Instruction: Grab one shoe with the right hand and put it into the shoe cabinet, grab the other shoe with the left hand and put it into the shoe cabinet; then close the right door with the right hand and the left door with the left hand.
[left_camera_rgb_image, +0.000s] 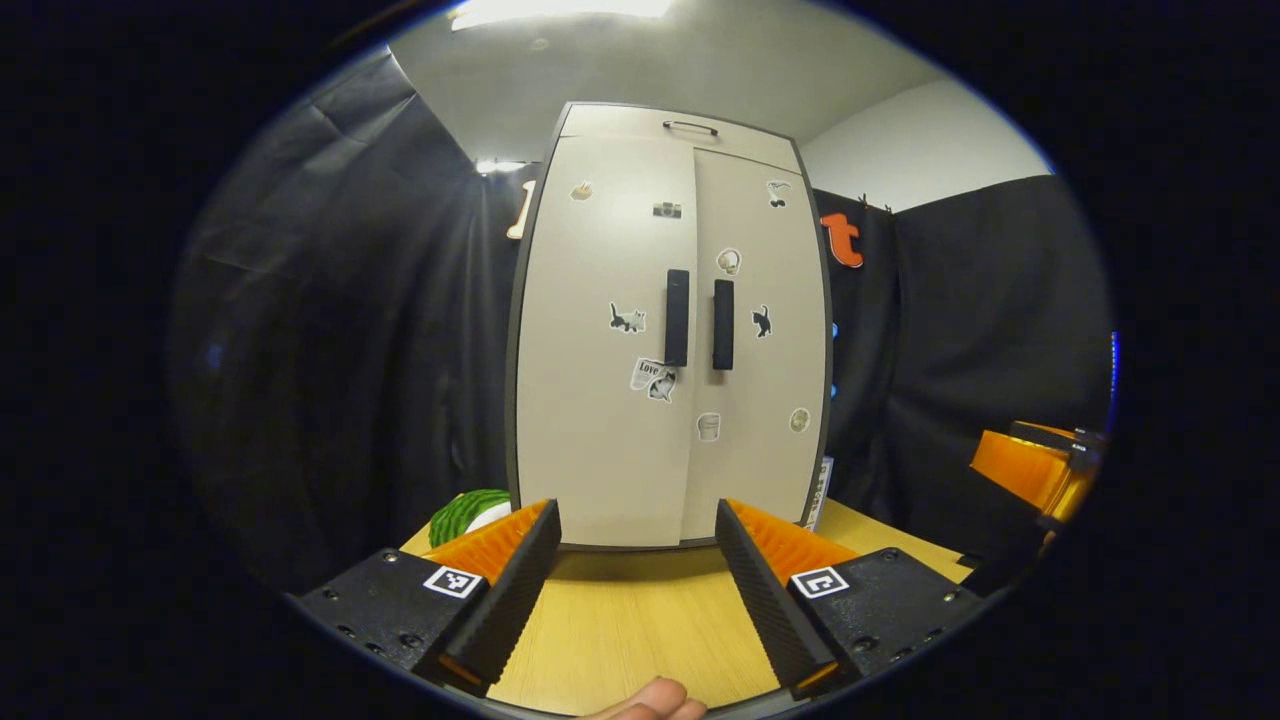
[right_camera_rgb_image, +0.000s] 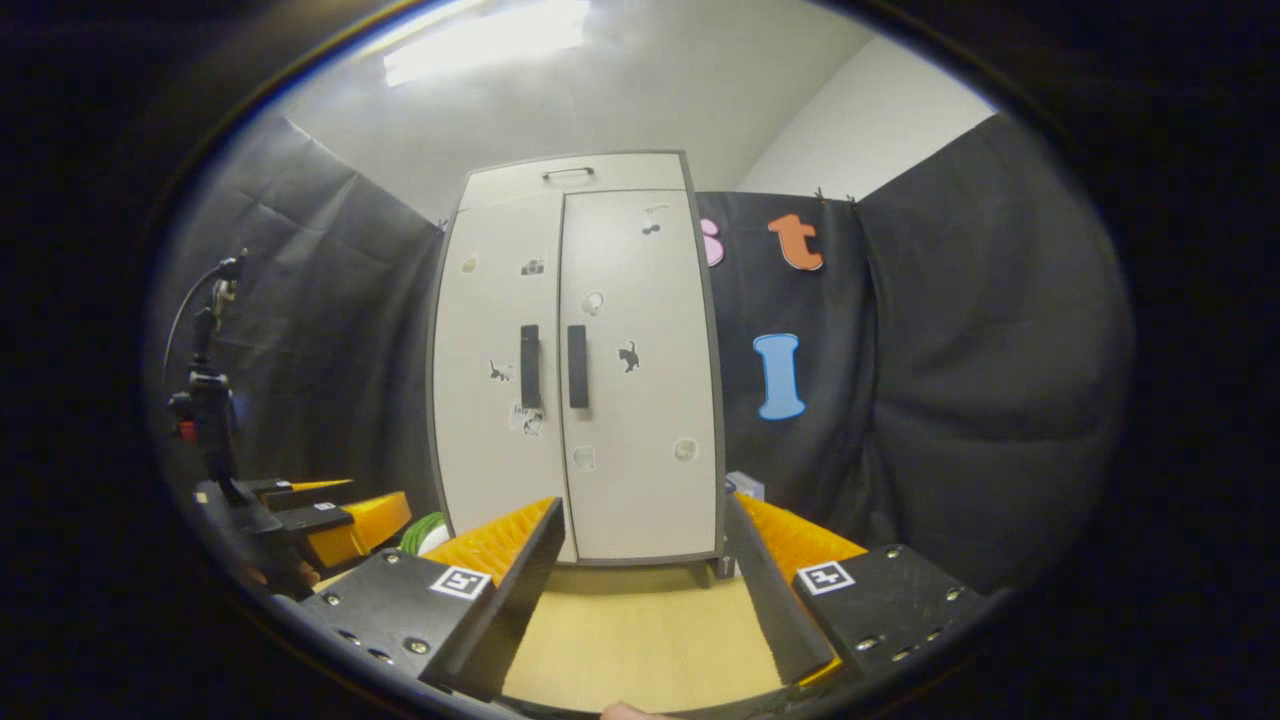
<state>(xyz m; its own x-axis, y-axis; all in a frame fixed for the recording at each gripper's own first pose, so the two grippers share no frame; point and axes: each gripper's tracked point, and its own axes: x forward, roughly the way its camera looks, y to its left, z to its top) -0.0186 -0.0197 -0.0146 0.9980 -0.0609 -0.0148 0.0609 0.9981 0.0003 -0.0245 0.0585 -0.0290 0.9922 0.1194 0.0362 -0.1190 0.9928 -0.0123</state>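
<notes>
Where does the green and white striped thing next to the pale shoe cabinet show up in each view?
Left gripper view: the green and white striped thing sits low and left of centre, at the pale shoe cabinet's bottom left corner, behind one finger of the left gripper.
Right gripper view: a sliver low and left of centre, by the same corner.
Shared landmark: the pair of black door handles.

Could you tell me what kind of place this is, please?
Probably a recording booth: black cloth walls hang around a wooden table holding a pale two-door cabinet, both doors shut.
</notes>
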